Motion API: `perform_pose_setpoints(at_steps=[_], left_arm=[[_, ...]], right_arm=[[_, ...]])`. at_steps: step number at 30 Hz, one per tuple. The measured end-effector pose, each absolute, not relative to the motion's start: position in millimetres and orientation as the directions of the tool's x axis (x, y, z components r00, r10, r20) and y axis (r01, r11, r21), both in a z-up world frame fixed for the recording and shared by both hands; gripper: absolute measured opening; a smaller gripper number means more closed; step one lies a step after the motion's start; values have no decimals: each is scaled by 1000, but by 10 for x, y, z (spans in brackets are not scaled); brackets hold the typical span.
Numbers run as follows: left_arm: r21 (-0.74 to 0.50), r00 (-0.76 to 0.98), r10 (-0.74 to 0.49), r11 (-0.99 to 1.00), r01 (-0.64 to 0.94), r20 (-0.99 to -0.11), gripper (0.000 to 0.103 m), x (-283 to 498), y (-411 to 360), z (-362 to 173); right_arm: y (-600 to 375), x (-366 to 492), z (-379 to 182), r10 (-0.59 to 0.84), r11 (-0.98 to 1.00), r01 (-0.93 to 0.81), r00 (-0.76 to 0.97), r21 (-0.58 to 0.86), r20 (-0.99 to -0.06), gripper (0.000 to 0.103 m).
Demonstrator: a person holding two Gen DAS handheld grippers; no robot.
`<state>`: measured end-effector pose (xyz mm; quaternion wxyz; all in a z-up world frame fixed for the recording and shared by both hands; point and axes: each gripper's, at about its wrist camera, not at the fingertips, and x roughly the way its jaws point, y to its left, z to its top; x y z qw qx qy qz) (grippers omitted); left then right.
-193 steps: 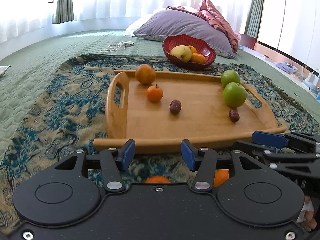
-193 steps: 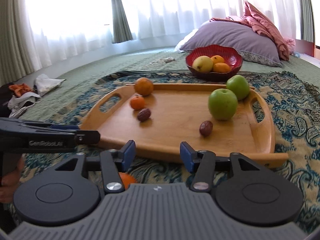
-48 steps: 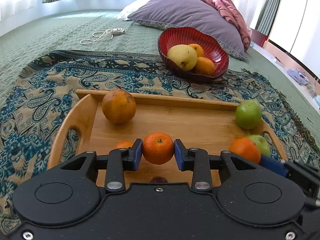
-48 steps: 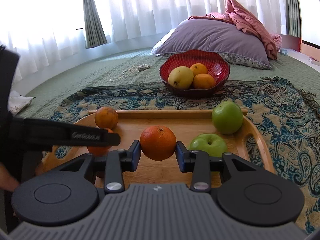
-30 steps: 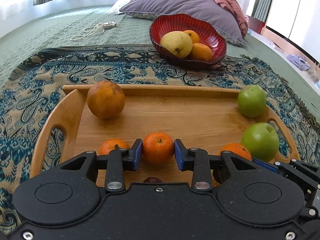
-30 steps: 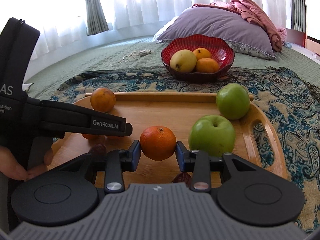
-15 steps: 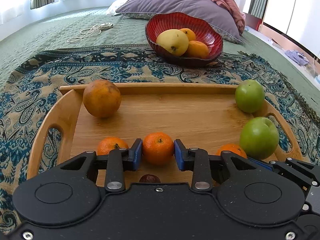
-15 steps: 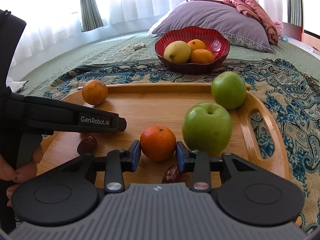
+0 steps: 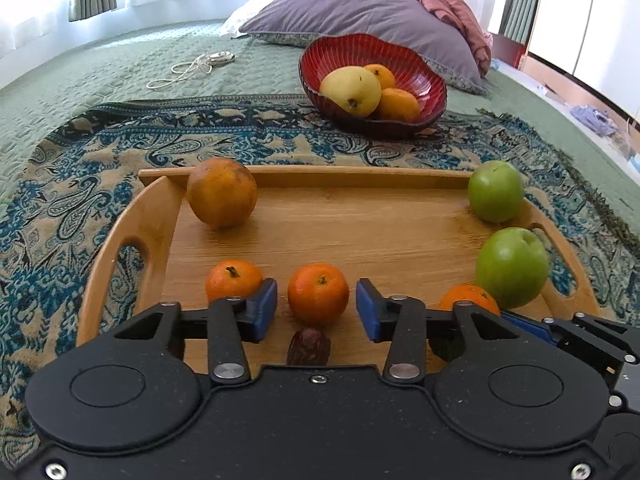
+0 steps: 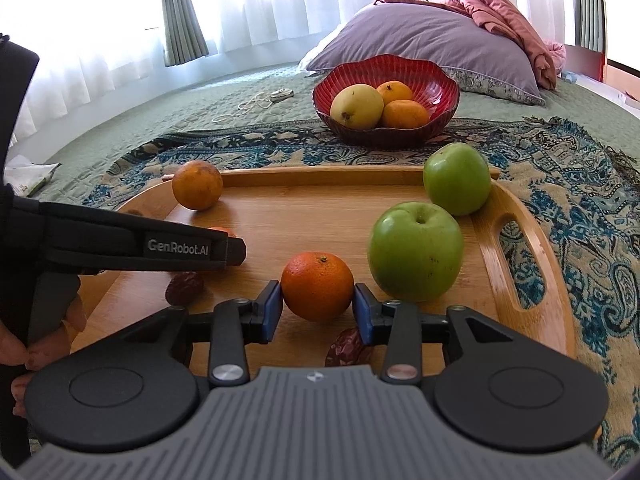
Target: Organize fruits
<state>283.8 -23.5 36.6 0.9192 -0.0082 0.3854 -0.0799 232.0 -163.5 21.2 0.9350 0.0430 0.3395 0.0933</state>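
Note:
A wooden tray (image 9: 360, 232) lies on a patterned cloth. My left gripper (image 9: 316, 308) is open, its blue pads apart from a small mandarin (image 9: 318, 294) resting on the tray between them. A second mandarin (image 9: 234, 280) sits just left of it, and a date (image 9: 309, 347) lies under the gripper. My right gripper (image 10: 317, 307) is shut on an orange (image 10: 317, 286) low over the tray, next to a big green apple (image 10: 416, 250). That orange also shows in the left wrist view (image 9: 466, 298).
A larger dull orange (image 9: 222, 192) sits at the tray's far left and a second green apple (image 9: 495, 191) at its far right. A red bowl (image 9: 432, 80) with a yellow fruit and oranges stands beyond the tray. Dates (image 10: 185, 283) lie on the tray. Pillows behind.
My left gripper has opened and let go of the small mandarin, which now rests on the tray. Both grippers have lowered towards the tray; the right one still grips its orange.

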Motion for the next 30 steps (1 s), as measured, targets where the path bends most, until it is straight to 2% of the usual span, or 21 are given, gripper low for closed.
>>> perform_pose_setpoints(at_steps=[2, 4, 5, 7, 10, 19, 30], left_arm=[[-79, 695, -157, 986, 144, -701, 45, 2779, -215, 405], [-74, 708, -152, 987, 139, -690, 53, 2707, -193, 449], [-69, 718, -146, 988, 135, -681, 56, 2661, -179, 478], [-67, 735, -139, 990, 127, -664, 66, 2574, -142, 529], [-74, 753, -133, 991, 112, -644, 72, 2420, -59, 603], [-64, 798, -116, 993, 97, -591, 85, 1882, 96, 802], [-42, 818, -103, 994, 97, -565, 89, 1329, 118, 830]], right_arm=[[-1650, 2285, 231, 217, 976, -150, 752, 159, -622, 50], [-1666, 2240, 252, 220, 975, -147, 756, 167, -616, 52], [-1678, 2212, 268, 223, 974, -147, 761, 172, -610, 57], [-1696, 2147, 314, 232, 972, -155, 773, 179, -591, 61], [-1729, 2042, 413, 247, 968, -172, 790, 184, -562, 65], [-1833, 1685, 672, 241, 970, -193, 833, 147, -498, 76], [-1867, 1188, 799, 202, 979, -198, 870, 57, -449, 86]])
